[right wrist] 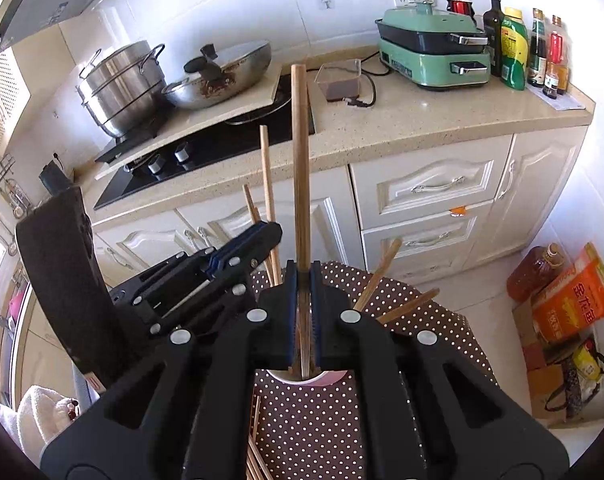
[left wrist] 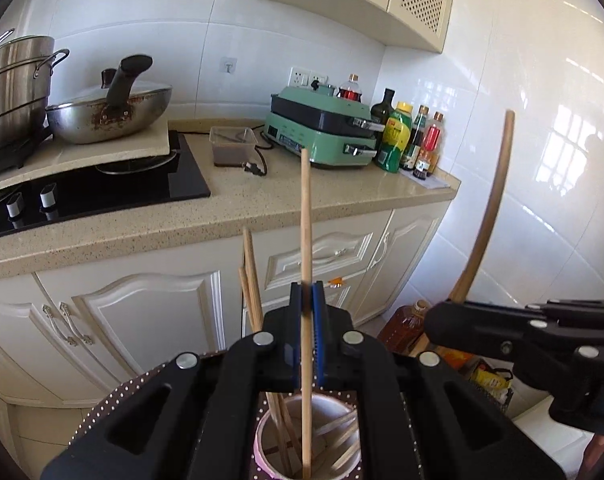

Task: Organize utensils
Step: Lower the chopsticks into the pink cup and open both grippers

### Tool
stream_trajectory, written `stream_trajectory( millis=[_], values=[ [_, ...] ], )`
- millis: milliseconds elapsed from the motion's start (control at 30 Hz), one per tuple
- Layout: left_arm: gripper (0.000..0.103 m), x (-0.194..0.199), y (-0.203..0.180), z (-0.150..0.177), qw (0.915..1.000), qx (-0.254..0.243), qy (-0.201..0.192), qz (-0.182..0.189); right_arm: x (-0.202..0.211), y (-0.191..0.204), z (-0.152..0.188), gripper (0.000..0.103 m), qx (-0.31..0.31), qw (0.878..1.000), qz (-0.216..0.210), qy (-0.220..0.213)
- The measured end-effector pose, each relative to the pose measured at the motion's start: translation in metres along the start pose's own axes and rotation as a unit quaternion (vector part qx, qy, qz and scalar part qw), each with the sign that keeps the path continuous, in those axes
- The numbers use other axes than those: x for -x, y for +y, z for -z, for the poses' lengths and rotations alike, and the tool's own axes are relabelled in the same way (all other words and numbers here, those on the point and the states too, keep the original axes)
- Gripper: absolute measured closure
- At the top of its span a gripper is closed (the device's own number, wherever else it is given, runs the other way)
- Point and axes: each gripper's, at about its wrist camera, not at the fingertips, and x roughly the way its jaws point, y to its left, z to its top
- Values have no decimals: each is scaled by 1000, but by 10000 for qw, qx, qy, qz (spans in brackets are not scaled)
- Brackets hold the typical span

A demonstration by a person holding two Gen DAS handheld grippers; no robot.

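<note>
Mid-task: both grippers were loading chopsticks into the cup.
On the dotted table (right wrist: 402, 300) the cup (left wrist: 338, 414) already held several sticks; loose sticks (right wrist: 255, 466) still lay on the cloth, so work was left. Left gripper (left wrist: 306, 300) was clamped on a pale stick (left wrist: 305, 216) with its tip inside the cup; right gripper (right wrist: 303, 280) was clamped on a darker stick (right wrist: 300, 168) over the rim.

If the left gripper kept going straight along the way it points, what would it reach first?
Probably the pink-rimmed cup on the dotted tablecloth. The left gripper, shut on a chopstick, points down at its open mouth, where other chopsticks already stand. Depth is unclear.
</note>
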Motion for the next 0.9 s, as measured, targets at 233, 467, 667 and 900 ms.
stream_trajectory(
  millis=[233,467,667,900],
  values=[
    [97,2,1,23,9993,-37,367,53,-13,-1,13,96,3,9998,43,208],
    [97,12,2,33,9977,-85,668,26,-24,-4,24,96,-308,9985,21,461],
    [80,31,9,33,9971,77,753,-7,-19,4,28,96,-393,9982,95,434],
    [78,59,17,33,9965,184,816,-86,-1,8,34,75,-538,9981,184,243]
  ],
)
